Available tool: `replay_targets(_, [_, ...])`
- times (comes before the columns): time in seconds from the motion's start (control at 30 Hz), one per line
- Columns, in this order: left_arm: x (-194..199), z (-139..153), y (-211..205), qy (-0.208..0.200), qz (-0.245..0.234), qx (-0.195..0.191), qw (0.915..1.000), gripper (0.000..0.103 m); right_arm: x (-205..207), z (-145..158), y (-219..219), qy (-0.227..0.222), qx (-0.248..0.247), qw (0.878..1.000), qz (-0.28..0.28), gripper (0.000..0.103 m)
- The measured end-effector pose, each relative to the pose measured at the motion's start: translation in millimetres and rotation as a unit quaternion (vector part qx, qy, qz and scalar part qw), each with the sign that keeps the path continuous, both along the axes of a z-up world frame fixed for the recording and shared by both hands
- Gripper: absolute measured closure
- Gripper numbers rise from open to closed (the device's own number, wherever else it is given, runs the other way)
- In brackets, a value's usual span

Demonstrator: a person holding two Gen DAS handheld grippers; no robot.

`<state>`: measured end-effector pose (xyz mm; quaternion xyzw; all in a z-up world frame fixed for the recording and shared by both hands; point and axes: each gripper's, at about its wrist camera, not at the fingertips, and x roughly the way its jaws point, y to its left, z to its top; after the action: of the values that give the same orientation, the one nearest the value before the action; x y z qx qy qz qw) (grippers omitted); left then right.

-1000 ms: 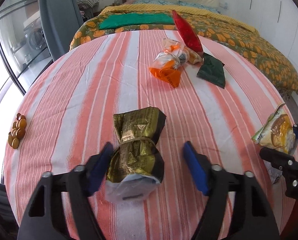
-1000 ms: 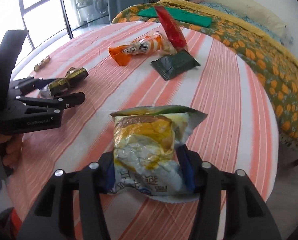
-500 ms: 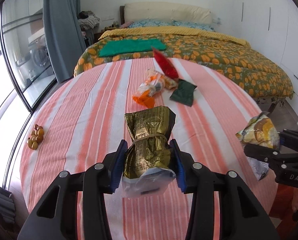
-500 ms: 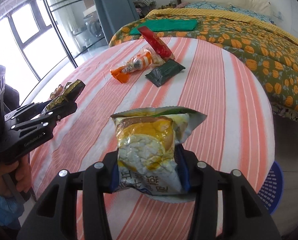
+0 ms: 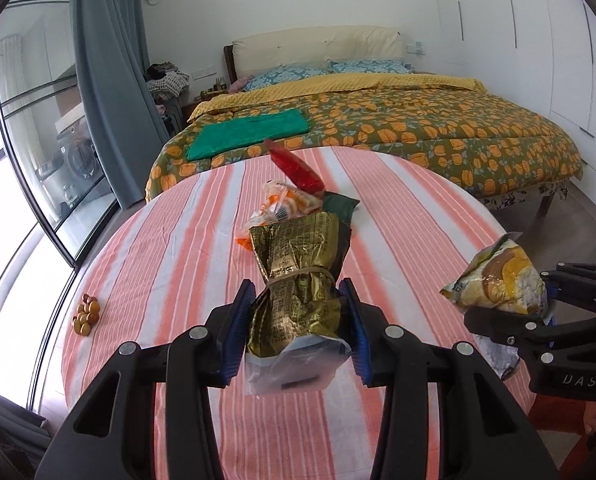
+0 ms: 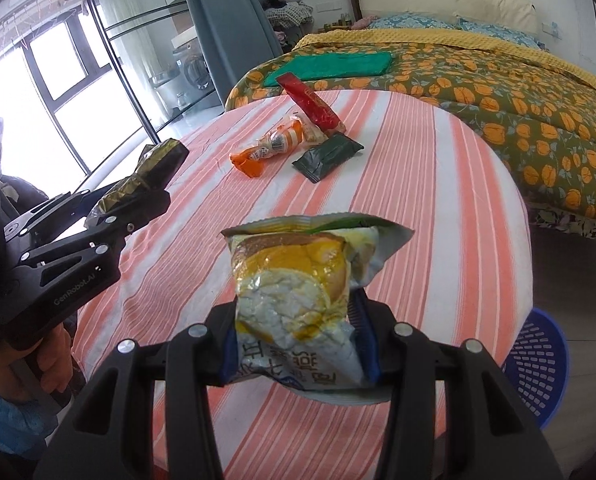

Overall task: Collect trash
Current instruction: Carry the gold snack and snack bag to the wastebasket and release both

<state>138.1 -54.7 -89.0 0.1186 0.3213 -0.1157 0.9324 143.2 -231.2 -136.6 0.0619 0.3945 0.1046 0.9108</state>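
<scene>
My left gripper (image 5: 298, 328) is shut on a gold foil snack bag (image 5: 298, 276) and holds it above the striped table (image 5: 170, 248). It also shows in the right wrist view (image 6: 146, 176). My right gripper (image 6: 298, 340) is shut on a yellow and white snack packet (image 6: 294, 284), also held above the table; it shows in the left wrist view (image 5: 498, 280). Still lying on the far part of the table are an orange wrapper (image 6: 270, 146), a red packet (image 6: 310, 104) and a dark green packet (image 6: 328, 156).
A blue perforated basket (image 6: 538, 364) stands on the floor right of the table. A small pile of brown sweets (image 5: 86, 314) lies near the table's left edge. A bed (image 5: 418, 120) with a flowered cover stands behind the table. Glass doors and a curtain are at the left.
My left gripper closed on the gold foil bag and lifted it off the table. My right gripper has risen and pulled back with the yellow packet still in it.
</scene>
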Motion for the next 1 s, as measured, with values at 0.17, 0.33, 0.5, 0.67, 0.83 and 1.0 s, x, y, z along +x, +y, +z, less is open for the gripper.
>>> replay_targets(0.17, [0.9, -3.3, -9.9, 0.003, -0.01, 0.002, 0.9999, 0.061, -6.0, -0.7, -9.5, -0.003, 0.006, 1.0, -0.005, 0.058])
replay_targets(0.33, [7.9, -26.3, -7.4, 0.071, -0.032, -0.039, 0.9962, 0.061, -14.3, -4.2, -24.9, -0.002, 0.008, 1.0, -0.013, 0.058])
replay_targets(0.5, [4.1, -59.4, -8.1, 0.137, -0.043, -0.066, 0.9874, 0.061, -33.2, -11.4, -57.9, 0.009, -0.001, 1.0, -0.028, 0.058])
replay_targets(0.67, [-7.1, -62.8, -45.5, 0.155, -0.083, -0.072, 0.9818, 0.061, -49.2, -16.7, -114.4, 0.021, -0.009, 0.997, -0.07, 0.058])
replay_targets(0.83, [-22.2, -50.0, -117.0, 0.159, -0.156, -0.072, 0.9722, 0.061, -61.6, -19.4, -188.3, 0.037, -0.017, 0.991, -0.131, 0.058])
replay_targets(1.0, [-37.5, -55.3, -215.4, 0.173, -0.23, -0.045, 0.9565, 0.06, -68.2, -35.3, -248.0, 0.064, -0.014, 0.983, -0.171, 0.058])
